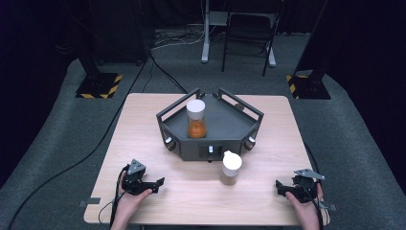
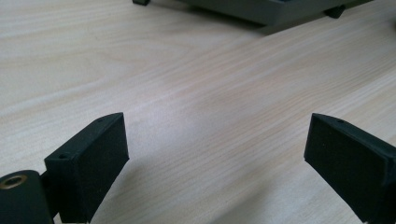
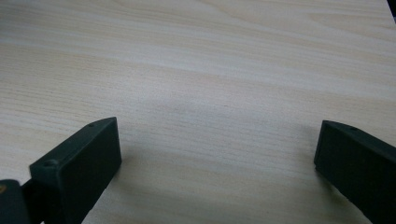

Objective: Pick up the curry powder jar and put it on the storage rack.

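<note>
While both hands rest low at the near edge of the wooden table (image 1: 143, 120), the left gripper (image 1: 155, 184) has its jaws spread wide with nothing but bare wood between them, as the left gripper view (image 2: 215, 154) makes plain. The right gripper (image 1: 282, 188) is likewise wide open and holds nothing; in the right gripper view (image 3: 217, 154) only table grain lies between its two black jaws. The nearest thing to the tools is a white-capped jar of brownish contents (image 1: 231, 167), standing upright on the table ahead of both grippers, between them and somewhat closer to the right one, well apart from either. Just beyond that jar sits a dark grey tray (image 1: 225, 117) with railed sides and knobs on its front, its near edge also showing at the top of the left gripper view (image 2: 261, 11). Inside the tray, ahead of the left gripper and farther off, stands a second white-capped jar with orange contents (image 1: 196, 119), upright
</note>
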{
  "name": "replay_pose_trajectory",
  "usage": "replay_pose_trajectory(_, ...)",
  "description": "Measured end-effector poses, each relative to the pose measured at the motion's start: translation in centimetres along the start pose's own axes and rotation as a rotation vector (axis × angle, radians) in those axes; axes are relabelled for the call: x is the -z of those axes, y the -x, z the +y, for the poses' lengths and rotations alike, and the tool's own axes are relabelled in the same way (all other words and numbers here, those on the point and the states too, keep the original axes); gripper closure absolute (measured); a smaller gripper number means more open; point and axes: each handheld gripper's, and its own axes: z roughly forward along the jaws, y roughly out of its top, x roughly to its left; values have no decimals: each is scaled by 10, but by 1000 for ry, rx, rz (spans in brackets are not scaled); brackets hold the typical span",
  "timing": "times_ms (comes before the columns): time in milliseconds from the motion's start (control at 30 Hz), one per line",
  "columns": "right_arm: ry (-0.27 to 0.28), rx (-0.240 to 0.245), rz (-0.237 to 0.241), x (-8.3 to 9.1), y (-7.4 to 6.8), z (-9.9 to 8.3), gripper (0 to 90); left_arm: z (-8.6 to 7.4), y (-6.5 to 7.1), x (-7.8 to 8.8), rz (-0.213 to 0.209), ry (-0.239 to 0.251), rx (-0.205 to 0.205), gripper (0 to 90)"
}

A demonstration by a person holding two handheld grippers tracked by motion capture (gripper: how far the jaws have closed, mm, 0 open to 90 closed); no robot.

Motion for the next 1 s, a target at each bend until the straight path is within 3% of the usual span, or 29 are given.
replay_pose_trajectory(367, 0, 0, 0, 0, 0, 0, 0, 2, 5, -3, 27, -34, -17, 66)
replay_pose_trajectory(533, 0, 0, 0, 0, 0, 0, 0, 2, 10, -4, 46, -38, -44, 64)
replay_pose_trajectory(667, 0, 0, 0, 0, 0, 0, 0, 4, 21, -7, 88, -57, -95, 63)
replay_pose_trajectory(1000, 0, 0, 0, 0, 0, 0, 0, 5, 23, -8, 99, -62, -94, 43)
